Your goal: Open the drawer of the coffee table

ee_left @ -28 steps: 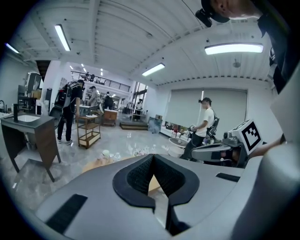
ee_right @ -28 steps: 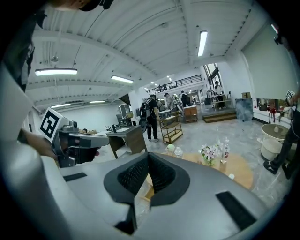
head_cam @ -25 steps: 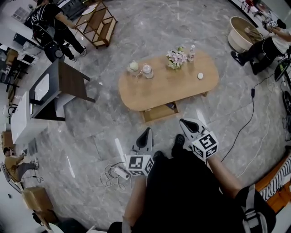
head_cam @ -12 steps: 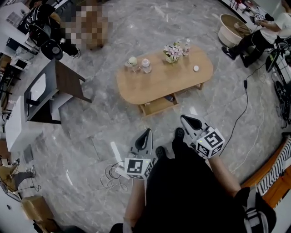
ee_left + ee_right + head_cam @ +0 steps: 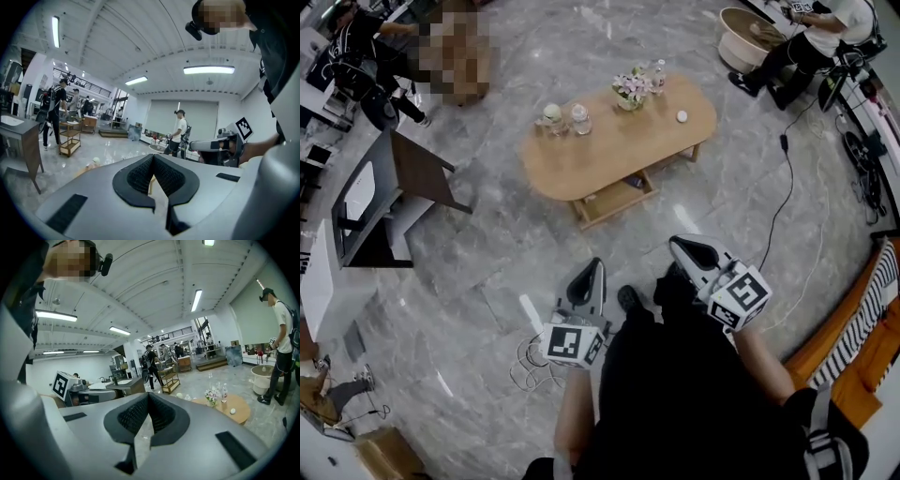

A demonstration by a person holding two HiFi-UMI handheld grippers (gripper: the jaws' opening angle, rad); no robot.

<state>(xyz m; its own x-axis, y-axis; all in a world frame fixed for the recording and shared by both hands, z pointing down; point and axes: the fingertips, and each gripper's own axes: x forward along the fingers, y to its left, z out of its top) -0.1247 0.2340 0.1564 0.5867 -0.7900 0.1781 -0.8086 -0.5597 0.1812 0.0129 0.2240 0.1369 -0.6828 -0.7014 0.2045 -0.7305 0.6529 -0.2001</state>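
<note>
Wooden drawer [image 5: 612, 201] — head view only

A dark cabinet [image 5: 422, 173] is seen at left on the marble floor [image 5: 487, 272], a beige tub [image 5: 739, 39] at upper right.

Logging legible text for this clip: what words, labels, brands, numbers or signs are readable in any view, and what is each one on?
No readable text in any view.
Left hand-held gripper: its cube bears a square black-and-white marker, a pattern, no letters.
Right hand-held gripper: the same kind of pattern on its cube.
Bottle on the coffee table: any label is too small to read.
</note>
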